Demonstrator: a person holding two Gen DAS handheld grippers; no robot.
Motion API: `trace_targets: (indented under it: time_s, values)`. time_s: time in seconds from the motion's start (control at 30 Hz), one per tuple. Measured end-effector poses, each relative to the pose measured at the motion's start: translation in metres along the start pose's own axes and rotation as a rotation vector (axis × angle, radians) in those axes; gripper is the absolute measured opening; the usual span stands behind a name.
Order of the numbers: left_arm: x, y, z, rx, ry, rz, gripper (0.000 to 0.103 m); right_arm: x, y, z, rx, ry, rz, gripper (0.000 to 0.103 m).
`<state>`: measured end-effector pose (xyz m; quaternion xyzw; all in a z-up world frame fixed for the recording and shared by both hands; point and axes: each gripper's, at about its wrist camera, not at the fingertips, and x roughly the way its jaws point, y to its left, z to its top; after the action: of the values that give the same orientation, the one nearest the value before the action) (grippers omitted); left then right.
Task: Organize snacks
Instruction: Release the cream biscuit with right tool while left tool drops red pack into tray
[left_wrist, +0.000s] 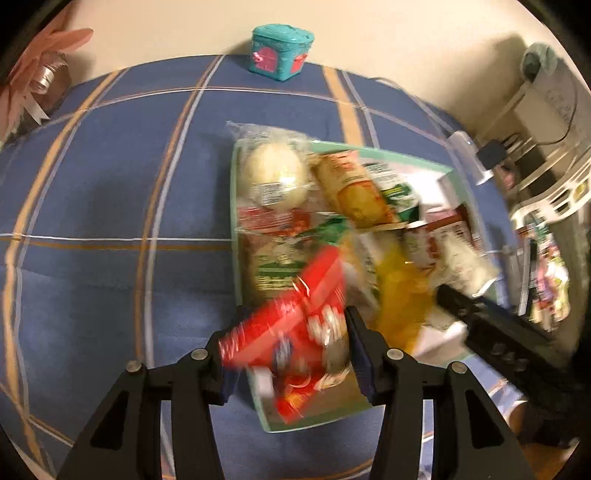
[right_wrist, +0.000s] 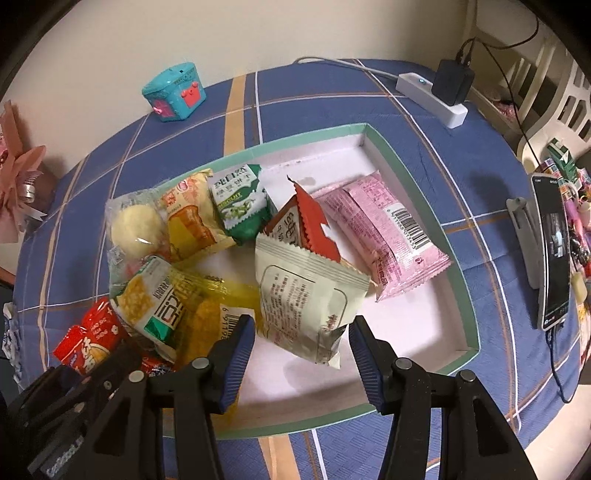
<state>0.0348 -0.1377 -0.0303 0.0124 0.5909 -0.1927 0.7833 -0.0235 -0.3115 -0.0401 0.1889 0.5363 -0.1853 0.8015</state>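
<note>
A teal-rimmed white tray (right_wrist: 406, 173) on the blue checked cloth holds several snack packets: pink ones (right_wrist: 384, 229), a green one (right_wrist: 243, 203), an orange one (right_wrist: 192, 214), a wrapped round bun (right_wrist: 136, 229) and yellow corn packets (right_wrist: 155, 299). My right gripper (right_wrist: 301, 325) is shut on a beige packet (right_wrist: 303, 291), which is raised a little off the tray floor. In the blurred left wrist view my left gripper (left_wrist: 291, 332) is shut on a red packet (left_wrist: 317, 288) over the tray's near corner (left_wrist: 280, 424). The right wrist view shows that red packet (right_wrist: 92, 339) at the lower left.
A teal tin (right_wrist: 173, 92) stands at the table's far edge by the wall. A white power strip (right_wrist: 432, 96) with a black plug lies at the back right. A phone on a stand (right_wrist: 554, 251) is at the right edge, and a pink paper flower (right_wrist: 22, 173) at the left.
</note>
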Motion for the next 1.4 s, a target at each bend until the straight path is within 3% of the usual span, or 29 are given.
trace_targets:
  time_s: [0.13,0.27,0.83,0.93,1.1,1.27,1.4]
  values:
    - [0.005,-0.001,-0.002,0.008,0.014,-0.004,0.050,-0.002,0.002,0.000,-0.008,-0.001,-0.004,0.057]
    - [0.010,-0.005,-0.004,0.006,0.037,-0.063,0.050,-0.002,0.002,0.000,-0.007,0.001,-0.003,0.057]
    - [0.021,-0.018,0.003,0.060,0.046,-0.119,0.050,-0.004,0.002,-0.001,-0.004,-0.005,0.002,0.057]
    - [0.011,-0.013,0.005,0.047,0.031,-0.139,0.056,-0.004,0.002,-0.001,-0.005,-0.005,0.005,0.057]
    - [-0.004,-0.010,0.007,0.056,0.009,-0.128,0.060,-0.008,0.002,0.001,-0.002,-0.019,0.008,0.057]
    - [-0.020,0.010,0.012,-0.011,-0.031,-0.107,0.061,-0.009,0.003,0.001,-0.006,-0.021,0.008,0.057]
    - [-0.035,0.033,0.013,-0.069,-0.084,-0.015,0.073,-0.012,0.006,0.000,-0.012,-0.033,0.012,0.061]
